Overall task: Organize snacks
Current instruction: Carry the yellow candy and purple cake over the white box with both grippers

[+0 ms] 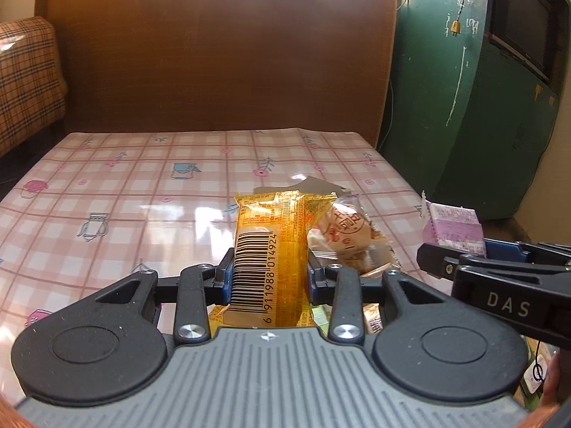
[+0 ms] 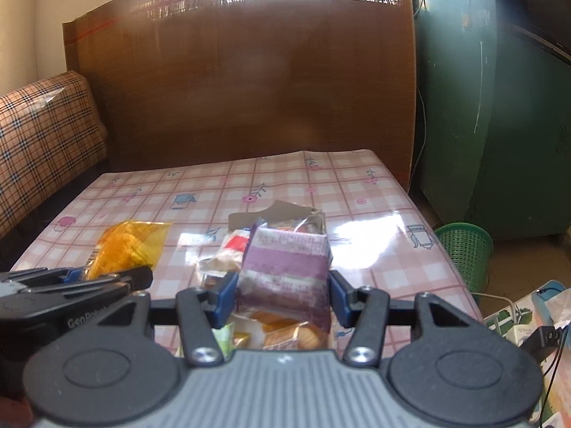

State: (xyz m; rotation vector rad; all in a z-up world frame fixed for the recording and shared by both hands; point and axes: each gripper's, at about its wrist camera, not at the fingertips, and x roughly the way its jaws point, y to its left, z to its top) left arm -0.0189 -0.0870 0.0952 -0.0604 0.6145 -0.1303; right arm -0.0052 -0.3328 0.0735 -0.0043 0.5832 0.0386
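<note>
In the left wrist view my left gripper (image 1: 268,278) is shut on an orange-yellow snack packet (image 1: 271,246) with a barcode, held above the pink checked tablecloth (image 1: 125,185). To its right lies a clear-wrapped round pastry (image 1: 348,232). At the right edge my right gripper (image 1: 453,260) grips a purple and white packet (image 1: 455,228). In the right wrist view my right gripper (image 2: 283,296) is shut on that purple packet (image 2: 285,267), over a pile of loose snacks (image 2: 285,331). The left gripper (image 2: 107,278) shows at the left with the orange packet (image 2: 128,246).
A brown woven screen (image 1: 221,53) stands behind the table's far edge. A plaid sofa (image 2: 43,135) is at the left, a green cabinet (image 2: 499,125) at the right. A green mesh bin (image 2: 464,249) sits on the floor beside the table.
</note>
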